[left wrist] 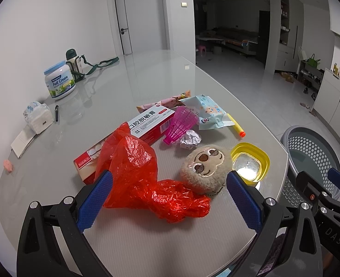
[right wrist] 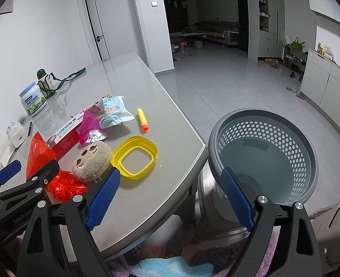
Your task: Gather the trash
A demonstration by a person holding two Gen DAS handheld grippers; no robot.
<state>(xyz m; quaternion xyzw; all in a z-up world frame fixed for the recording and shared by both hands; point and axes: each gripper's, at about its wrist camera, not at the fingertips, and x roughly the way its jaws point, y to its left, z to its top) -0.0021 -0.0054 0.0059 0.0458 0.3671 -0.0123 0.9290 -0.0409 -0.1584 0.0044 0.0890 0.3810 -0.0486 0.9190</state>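
The left claw [left wrist: 170, 198], jaws wide and empty, hovers over the red plastic bag [left wrist: 151, 180] lying lengthwise between its fingers on the desk [left wrist: 146, 242], while the open, empty right claw [right wrist: 170, 198] sits nearer the basket [right wrist: 262, 120].

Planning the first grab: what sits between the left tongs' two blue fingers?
In the left wrist view, the crumpled red plastic bag lies between them, with the plush toy just beyond on the table.

Basket [right wrist: 262, 152] mouth open; table [right wrist: 146, 196] corner cluttered.
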